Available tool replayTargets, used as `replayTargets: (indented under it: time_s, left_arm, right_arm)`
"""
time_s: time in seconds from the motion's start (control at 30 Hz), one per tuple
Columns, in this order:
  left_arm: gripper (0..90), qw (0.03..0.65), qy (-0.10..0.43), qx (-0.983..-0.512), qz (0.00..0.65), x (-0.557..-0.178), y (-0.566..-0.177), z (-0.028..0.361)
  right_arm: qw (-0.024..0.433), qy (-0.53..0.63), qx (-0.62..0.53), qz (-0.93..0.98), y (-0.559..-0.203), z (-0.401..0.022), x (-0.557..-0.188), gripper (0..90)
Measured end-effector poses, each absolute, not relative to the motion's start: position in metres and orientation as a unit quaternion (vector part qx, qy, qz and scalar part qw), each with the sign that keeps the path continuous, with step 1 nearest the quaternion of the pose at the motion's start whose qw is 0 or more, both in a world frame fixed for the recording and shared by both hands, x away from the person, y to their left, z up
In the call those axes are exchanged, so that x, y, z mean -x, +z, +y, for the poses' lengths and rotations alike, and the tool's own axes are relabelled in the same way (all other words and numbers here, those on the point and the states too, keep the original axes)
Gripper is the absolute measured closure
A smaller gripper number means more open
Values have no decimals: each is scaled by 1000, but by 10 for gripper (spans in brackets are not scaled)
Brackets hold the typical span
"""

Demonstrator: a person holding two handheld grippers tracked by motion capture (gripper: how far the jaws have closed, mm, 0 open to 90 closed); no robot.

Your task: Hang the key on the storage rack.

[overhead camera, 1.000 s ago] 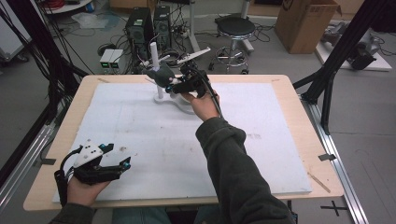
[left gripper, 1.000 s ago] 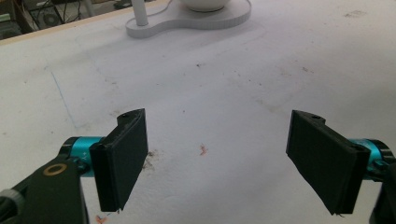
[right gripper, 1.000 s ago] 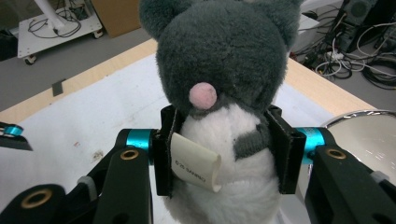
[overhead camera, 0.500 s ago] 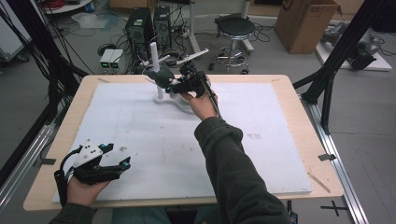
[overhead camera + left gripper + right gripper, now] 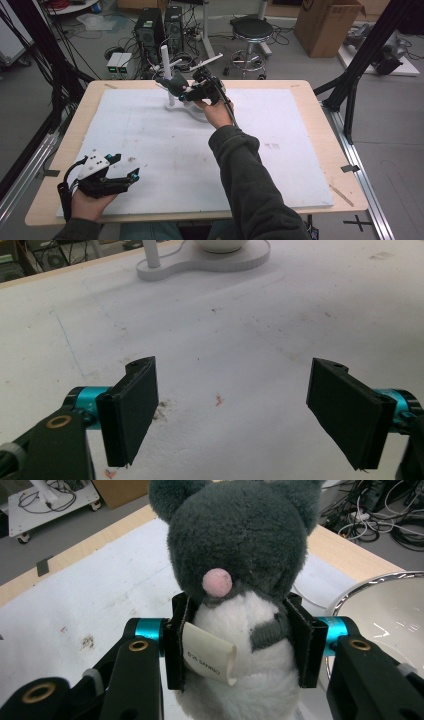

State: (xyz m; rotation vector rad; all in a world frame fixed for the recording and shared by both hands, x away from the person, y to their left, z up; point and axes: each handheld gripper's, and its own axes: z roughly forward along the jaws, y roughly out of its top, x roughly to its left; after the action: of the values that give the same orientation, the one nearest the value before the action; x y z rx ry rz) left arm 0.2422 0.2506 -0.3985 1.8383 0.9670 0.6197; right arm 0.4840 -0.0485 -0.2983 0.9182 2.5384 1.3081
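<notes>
Right gripper [image 5: 186, 95] at the far side of the table [image 5: 320, 150], over the white mat [image 5: 165, 145]; jaws clamped on the body of a grey and white plush mouse [image 5: 237, 580], pads pressing into its sides; a curled paper tag [image 5: 207, 657] sticks out by one pad; the toy is held off the mat beside the white stand [image 5: 167, 75], with a shiny bowl [image 5: 385, 615] just to one side in the right gripper view.

Left gripper [image 5: 125, 177] at the near left corner, resting low on the mat; jaws wide apart, nothing between them, only stained mat under them in the left gripper view; the stand's flat base [image 5: 205, 260] lies well beyond.

Against the earlier frames: right hand and toy sit in much the same spot by the stand, any shift is slight; grip unchanged; left hand has not moved.
</notes>
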Motion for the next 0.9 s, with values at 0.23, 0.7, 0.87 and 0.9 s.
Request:
replayTargets:
  time_s: [0.23, 0.7, 0.87, 0.9]
  left_arm:
    - [212, 467, 254, -750, 393, -242, -398, 251]
    - [212, 466, 255, -751, 393, -242, -398, 251]
    - [212, 469, 254, -749, 393, -242, -398, 251]
    - [212, 469, 254, -748, 394, -242, -398, 251]
  right_arm:
    - [68, 433, -311, 843, -300, -50, -486, 531]
    - [68, 424, -318, 845, -306, -51, -486, 531]
    - [64, 423, -317, 846, -308, -49, -486, 530]
    - [63, 423, -318, 846, -308, -48, -486, 530]
